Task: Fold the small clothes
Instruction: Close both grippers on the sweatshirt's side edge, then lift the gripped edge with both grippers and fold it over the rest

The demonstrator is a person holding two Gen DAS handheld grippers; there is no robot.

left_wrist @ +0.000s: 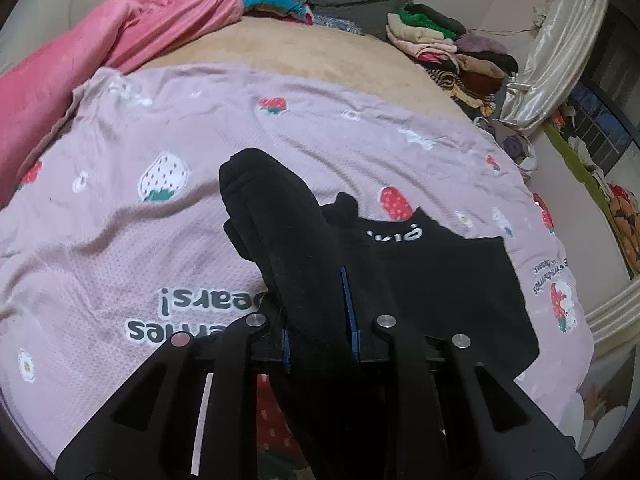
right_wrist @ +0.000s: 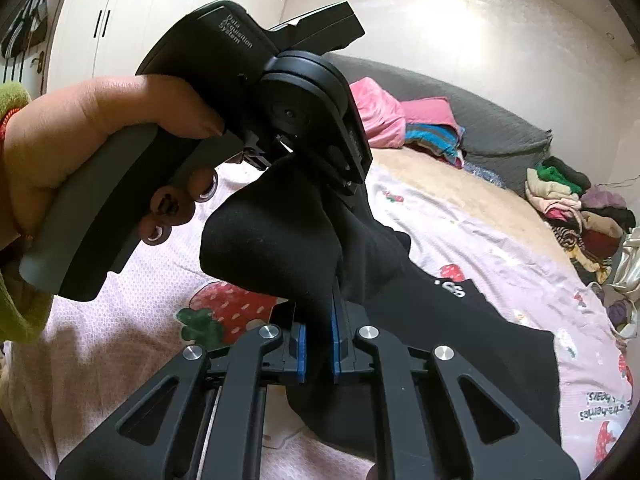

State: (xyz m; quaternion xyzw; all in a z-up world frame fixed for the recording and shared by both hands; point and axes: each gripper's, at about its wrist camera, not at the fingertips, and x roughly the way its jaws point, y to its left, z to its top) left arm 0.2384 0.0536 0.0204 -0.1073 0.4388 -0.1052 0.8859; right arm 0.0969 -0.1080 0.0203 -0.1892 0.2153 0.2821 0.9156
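Jaws of the left gripper [left_wrist: 320,312] nearly pressed together, pinching a bunched fold of the black garment [left_wrist: 448,276] between blue pads. Jaws of the right gripper [right_wrist: 318,344] likewise almost closed, clamped on another fold of the same black cloth. Seen from the right wrist, left gripper held in a person's hand [right_wrist: 84,148], tilted downward, its tip biting the cloth just above the right jaws. Garment partly lifted off the bed, a humped fold rising between the two grips, the rest trailing flat to the right with white lettering showing. Underneath, a pale pink strawberry-print blanket [left_wrist: 160,220] spread wide, open room on the left and ahead. Far edge bordered by a rumpled pink quilt [left_wrist: 80,60], right edge by a pile of folded clothes [left_wrist: 452,44] well apart from the garment.
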